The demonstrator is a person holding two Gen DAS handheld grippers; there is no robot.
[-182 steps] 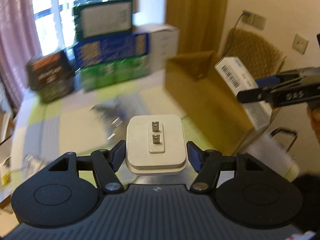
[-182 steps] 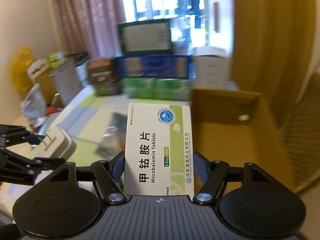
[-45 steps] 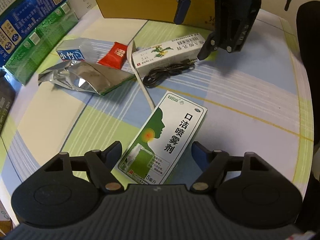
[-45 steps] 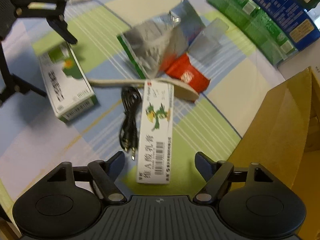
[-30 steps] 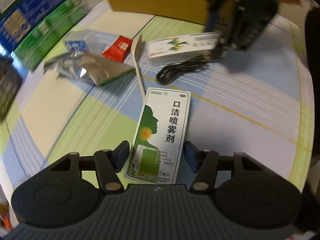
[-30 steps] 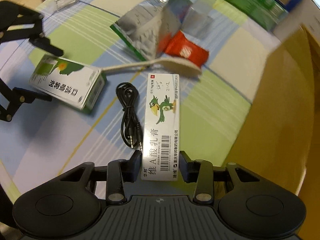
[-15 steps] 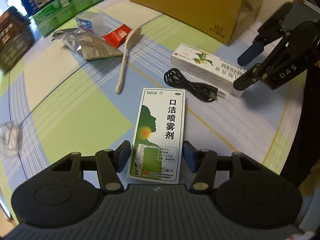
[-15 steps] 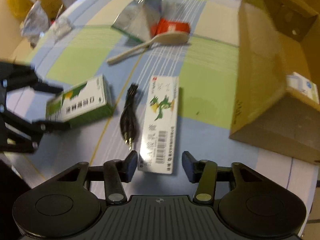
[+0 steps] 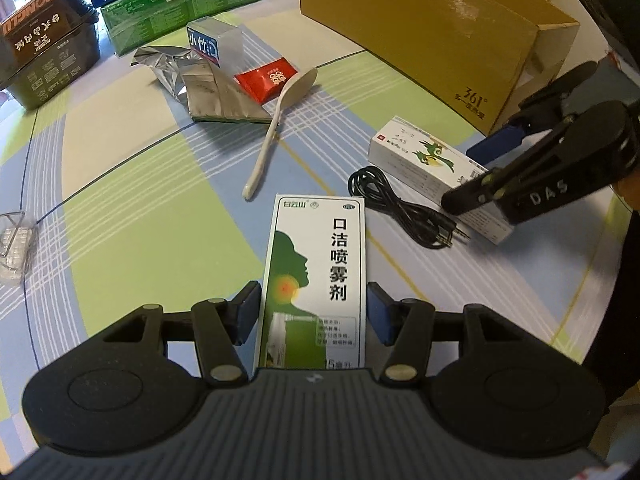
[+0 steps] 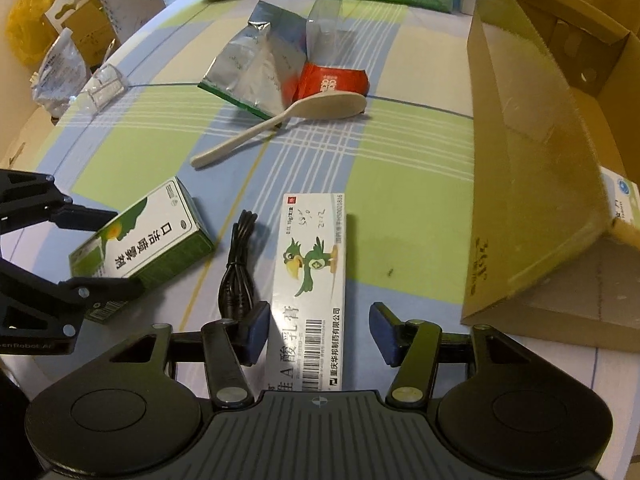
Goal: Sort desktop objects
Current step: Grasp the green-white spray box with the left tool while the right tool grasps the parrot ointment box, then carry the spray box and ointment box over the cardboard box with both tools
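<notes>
Worktop [image 9: 132, 208]: covered by a cloth in green, blue and cream blocks with thin white and yellow lines. Its near left edge curves away in the right wrist view, with bags and cartons beyond it. Far edge lined with stacked green and blue cartons [image 9: 180, 0] and a dark box [image 9: 44, 60].

Cardboard box [image 10: 532, 184]: large, brown, open-topped, on the worktop's right side; a white packet shows at its right edge. Its near wall stands close to the right claw's side.

Foil pouch [image 10: 256, 72]: crumpled, silver, mid-worktop, touching a clear plastic box [image 10: 326, 30] and a red sachet [image 10: 334, 80]. A cream spoon [image 10: 280, 118] lies slanted, its bowl against the sachet.

Open room: bare cloth between spoon and the two claws, and a wide bare patch on the left.

Green and white spray box [image 9: 316, 280]: flat on the cloth, near end between the fingers of the left claw [image 9: 314, 316]. Blue pads sit just beside both long sides with a thin gap showing; the claw looks released, not yet clenched.

White bird-print box [image 10: 310, 288]: flat, lengthwise between the fingers of the right claw [image 10: 318, 334]. Left pad close to the box edge, right pad clearly apart from it; claw released.

Black cable [image 10: 236, 264]: coiled, lying between the two boxes, just beside the right claw's left pad.

Small clear case [image 9: 14, 248]: at the far left edge.
</notes>
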